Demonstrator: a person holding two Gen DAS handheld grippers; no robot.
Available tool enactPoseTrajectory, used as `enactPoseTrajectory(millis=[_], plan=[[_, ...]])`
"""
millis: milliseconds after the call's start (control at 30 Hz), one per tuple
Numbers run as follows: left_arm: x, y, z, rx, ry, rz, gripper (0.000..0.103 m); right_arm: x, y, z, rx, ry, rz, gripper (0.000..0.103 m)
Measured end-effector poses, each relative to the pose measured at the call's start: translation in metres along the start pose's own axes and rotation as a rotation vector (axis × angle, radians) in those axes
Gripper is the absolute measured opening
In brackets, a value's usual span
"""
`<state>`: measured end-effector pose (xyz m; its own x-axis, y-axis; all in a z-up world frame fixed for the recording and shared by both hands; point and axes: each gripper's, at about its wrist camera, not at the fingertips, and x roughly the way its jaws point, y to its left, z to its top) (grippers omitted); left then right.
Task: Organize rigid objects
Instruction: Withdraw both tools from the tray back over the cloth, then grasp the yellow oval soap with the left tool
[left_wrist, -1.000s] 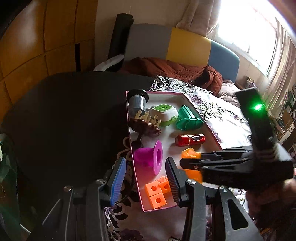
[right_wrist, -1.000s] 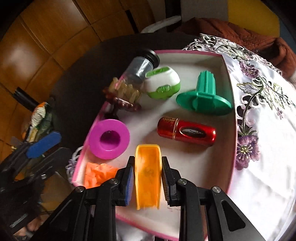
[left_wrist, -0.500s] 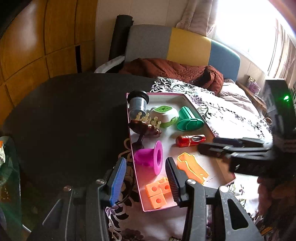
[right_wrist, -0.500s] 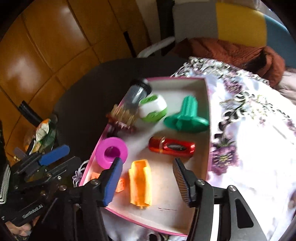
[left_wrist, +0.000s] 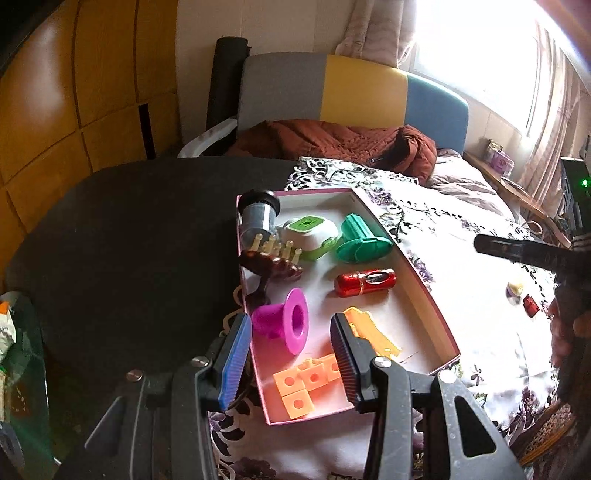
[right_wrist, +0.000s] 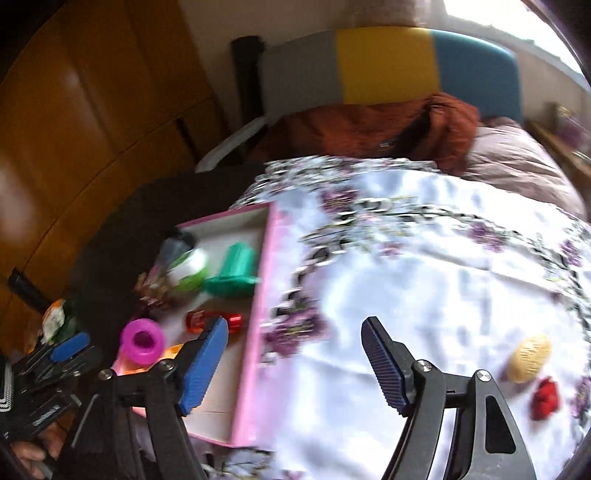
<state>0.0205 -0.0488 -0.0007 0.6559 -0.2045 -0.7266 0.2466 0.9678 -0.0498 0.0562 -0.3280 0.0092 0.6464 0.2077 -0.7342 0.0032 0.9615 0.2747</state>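
Mostly glossy plastic shapes — ribbed magenta flanged cup (left_wrist: 282, 325) — inside pink tray (left_wrist: 424, 280).

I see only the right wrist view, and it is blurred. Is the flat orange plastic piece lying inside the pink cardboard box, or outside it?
Observer: Inside. The left wrist view shows the flat orange plastic piece lying on the floor of the pink cardboard box, and nothing grips it.
Operator: What lies in the near corner of the box?
Observer: A cluster of orange square blocks with round holes.
Operator: Does the left gripper hold anything?
Observer: No. The left gripper is open and empty, above the near end of the box.
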Motion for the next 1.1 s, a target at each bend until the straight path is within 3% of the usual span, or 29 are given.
enactPoseTrajectory(millis=[167, 267, 533, 633, 867, 967, 1100], plan=[[-0.003, -0.013, 0.006, 0.043, -0.011, -0.008, 0.045, -0.022, -0.051, 0.006, 0.068, -0.042, -0.115, 0.080], [-0.005, -0.027, 0.013, 0.081, -0.022, -0.022, 0.045, -0.037, -0.091, 0.009, 0.122, -0.082, -0.211, 0.088], [0.003, -0.086, 0.028, 0.163, 0.004, -0.168, 0.045, -0.066, -0.226, -0.023, 0.478, -0.155, -0.509, 0.088], [0.010, -0.117, 0.032, 0.212, 0.023, -0.226, 0.045, -0.079, -0.259, -0.038, 0.693, -0.201, -0.479, 0.088], [0.041, -0.215, 0.031, 0.421, 0.089, -0.375, 0.045, -0.080, -0.271, -0.048, 0.794, -0.207, -0.440, 0.089], [0.064, -0.248, 0.028, 0.466, 0.155, -0.430, 0.045, -0.084, -0.273, -0.054, 0.826, -0.227, -0.426, 0.091], [0.091, -0.286, 0.029, 0.522, 0.196, -0.485, 0.053, -0.086, -0.277, -0.058, 0.859, -0.243, -0.399, 0.091]])
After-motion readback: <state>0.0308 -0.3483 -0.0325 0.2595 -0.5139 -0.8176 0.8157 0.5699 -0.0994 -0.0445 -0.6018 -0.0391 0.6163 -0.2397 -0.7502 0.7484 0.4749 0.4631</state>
